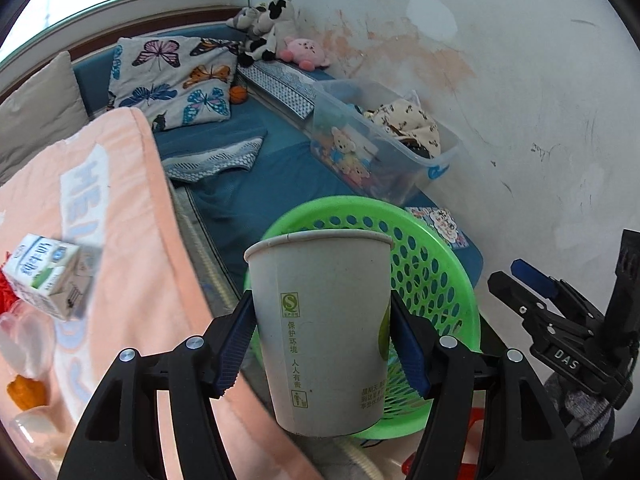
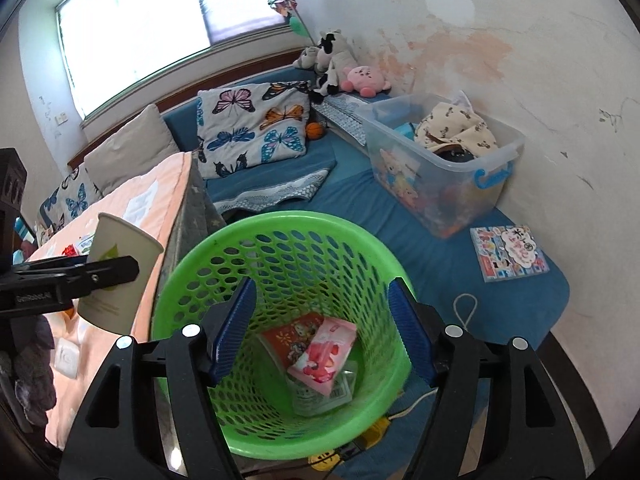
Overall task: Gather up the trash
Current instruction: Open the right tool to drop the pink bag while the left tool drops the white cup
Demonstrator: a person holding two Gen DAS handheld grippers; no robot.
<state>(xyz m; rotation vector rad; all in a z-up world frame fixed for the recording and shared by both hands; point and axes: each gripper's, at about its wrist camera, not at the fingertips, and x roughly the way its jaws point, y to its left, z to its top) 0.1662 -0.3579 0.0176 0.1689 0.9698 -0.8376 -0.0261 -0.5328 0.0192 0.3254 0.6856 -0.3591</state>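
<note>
White paper, printed with green marks, makes up the cup point(image 1: 320, 332) pinched between the blue pads point(image 1: 234, 344) of the left hand-held gripper point(image 1: 322, 346), which press on its two sides; the cup stands upright, mouth up, its long axis near vertical, and nothing of its inside shows. Just behind it sits the green perforated basket point(image 1: 436, 280). The right hand-held gripper point(image 2: 322, 330) hangs spread above the basket's mouth, nothing between its pads, and from there the basket point(image 2: 192, 280) holds a red printed packet point(image 2: 288, 340), a pink one point(image 2: 326, 356) lying over it, and a clear wrapper point(image 2: 320, 398) beneath. In that view the cup point(image 2: 120, 276) is left of the basket, outside its rim and tilted. Further left, on the peach-coloured blanket point(image 1: 160, 248), lies a small milk carton point(image 1: 48, 280) on its side. Beyond the basket, on the blue bed point(image 2: 360, 204), a clear plastic bin point(image 2: 440, 168) holds patterned cloth and toys, with a picture book point(image 2: 508, 252) just beside it.
</note>
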